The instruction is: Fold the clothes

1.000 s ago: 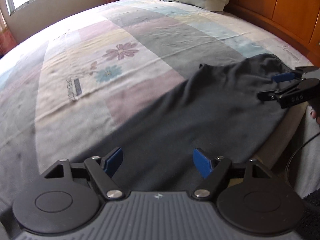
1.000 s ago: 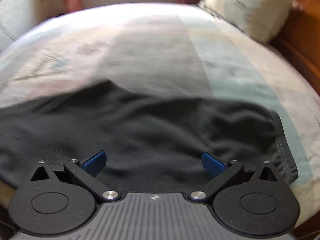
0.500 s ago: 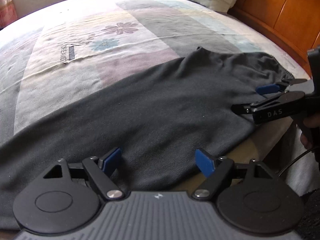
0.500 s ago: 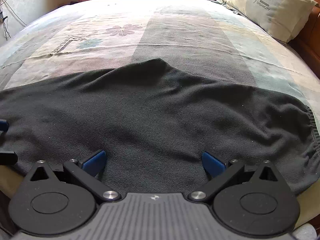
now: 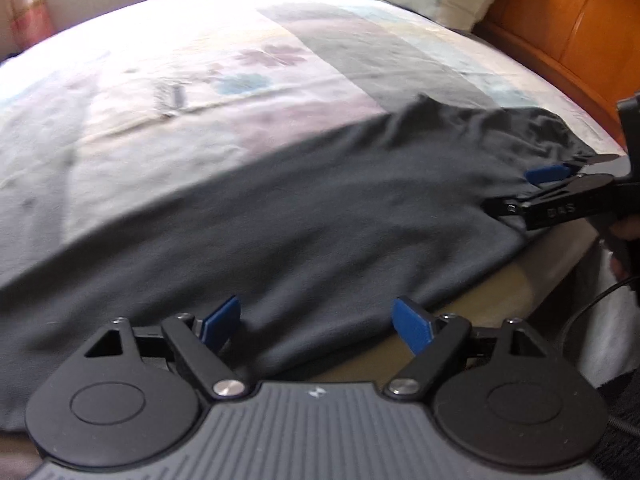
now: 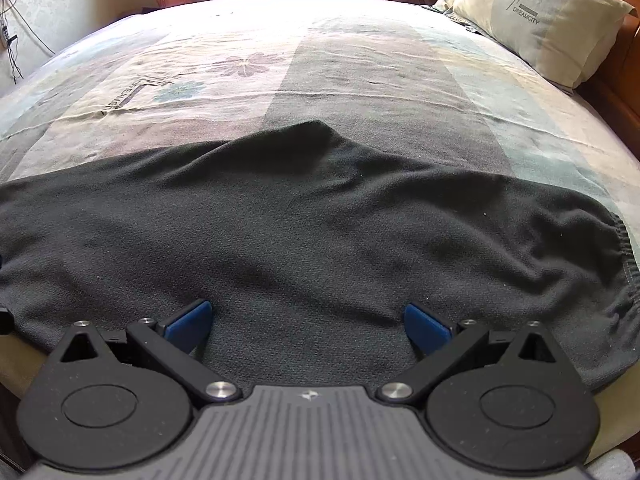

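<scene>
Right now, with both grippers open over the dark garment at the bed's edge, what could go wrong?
The dark garment overhangs the near edge of the bed, so it may slide off. It lies rumpled near the elastic hem, so a fold could trap wrinkles. The left gripper and right gripper may pinch the sheet too.

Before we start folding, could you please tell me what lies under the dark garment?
The dark garment lies spread on the patchwork bedspread, which shows all around its far edge. Its near edge overhangs the bed's side. Anything between fabric and bedspread is covered and cannot be seen.
</scene>
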Demonstrator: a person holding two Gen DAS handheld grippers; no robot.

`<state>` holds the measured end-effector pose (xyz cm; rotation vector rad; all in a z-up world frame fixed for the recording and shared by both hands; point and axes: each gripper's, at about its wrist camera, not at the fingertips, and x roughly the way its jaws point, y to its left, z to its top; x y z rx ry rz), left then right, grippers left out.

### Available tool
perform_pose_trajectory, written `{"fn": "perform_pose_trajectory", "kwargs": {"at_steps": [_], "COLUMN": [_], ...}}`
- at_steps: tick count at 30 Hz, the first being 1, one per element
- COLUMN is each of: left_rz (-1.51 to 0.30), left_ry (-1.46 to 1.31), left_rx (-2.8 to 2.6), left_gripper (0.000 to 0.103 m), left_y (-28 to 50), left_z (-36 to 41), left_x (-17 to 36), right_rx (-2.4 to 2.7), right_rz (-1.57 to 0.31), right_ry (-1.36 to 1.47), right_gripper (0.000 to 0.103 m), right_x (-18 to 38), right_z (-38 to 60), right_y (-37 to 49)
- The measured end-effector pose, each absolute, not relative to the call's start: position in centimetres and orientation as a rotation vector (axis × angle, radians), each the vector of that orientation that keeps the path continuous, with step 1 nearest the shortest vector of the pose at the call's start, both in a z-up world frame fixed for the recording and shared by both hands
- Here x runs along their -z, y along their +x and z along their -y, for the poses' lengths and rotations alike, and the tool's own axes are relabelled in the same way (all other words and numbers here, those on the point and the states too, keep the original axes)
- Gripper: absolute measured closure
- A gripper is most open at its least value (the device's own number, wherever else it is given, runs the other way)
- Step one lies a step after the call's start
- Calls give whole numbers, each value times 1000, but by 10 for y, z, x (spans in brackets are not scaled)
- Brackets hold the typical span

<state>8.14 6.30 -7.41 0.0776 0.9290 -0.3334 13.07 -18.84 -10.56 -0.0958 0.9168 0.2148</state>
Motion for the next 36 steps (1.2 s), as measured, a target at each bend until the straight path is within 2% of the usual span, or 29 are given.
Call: {"fn": "perform_pose_trajectory", "kwargs": {"at_steps": [4, 14, 19, 24, 29, 31, 36], "left_rz": [-874, -969, -947, -909, -949, -947, -924], "left_ry": [48, 27, 4, -9, 35, 41, 46], "left_rx": [289, 157, 172, 150, 130, 146, 154], "left_gripper": [17, 16, 16, 16, 15, 10, 10], "left_y": [78, 68, 56, 76, 81, 73, 67], "left_z": [-89, -128, -142, -143, -136, -137, -142], "left_x": [62, 92, 82, 77, 94, 95, 83], "right_rx": [-311, -509, -504, -498, -507, -508, -543], "right_rz": [-921, -922, -916, -909, -971, -925, -930], "right_ry": [-114, -161, -191, -222, -285, -319, -288], "right_gripper": [0, 0, 0, 0, 0, 0, 0], "right_x": [96, 75, 74, 72, 95, 98, 100], "right_z": [163, 108, 99, 89, 66, 67, 79], "right_y": [129, 123, 119, 114, 124, 113, 108]}}
